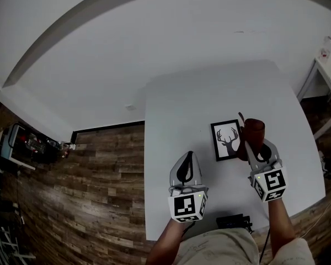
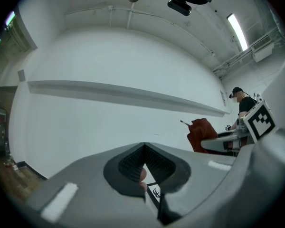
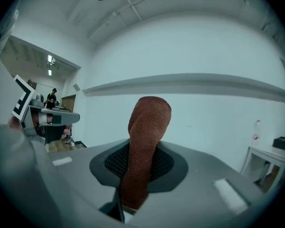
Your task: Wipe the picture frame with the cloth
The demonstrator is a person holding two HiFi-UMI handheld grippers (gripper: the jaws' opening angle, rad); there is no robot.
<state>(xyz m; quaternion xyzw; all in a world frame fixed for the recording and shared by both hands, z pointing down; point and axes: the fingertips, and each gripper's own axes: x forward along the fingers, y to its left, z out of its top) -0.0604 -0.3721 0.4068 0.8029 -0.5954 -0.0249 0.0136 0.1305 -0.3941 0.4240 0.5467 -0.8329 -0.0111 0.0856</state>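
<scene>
Right claw (image 1: 248, 143) is clamped on a rust-brown cloth (image 1: 254, 127), with a wad standing past the tips so there's fabric to rub with. It hangs at the right edge of the picture frame (image 1: 227, 139); contact isn't clear. That frame, a deer-head print, lies flat toward the near right of the white tabletop (image 1: 176, 98). Left claw (image 1: 187, 158) is pressed together and empty, near the frame's left side, likely ready to steady it. Bare tabletop stretches far and left. The near edge, with a small black device (image 1: 232, 221), is close.
</scene>
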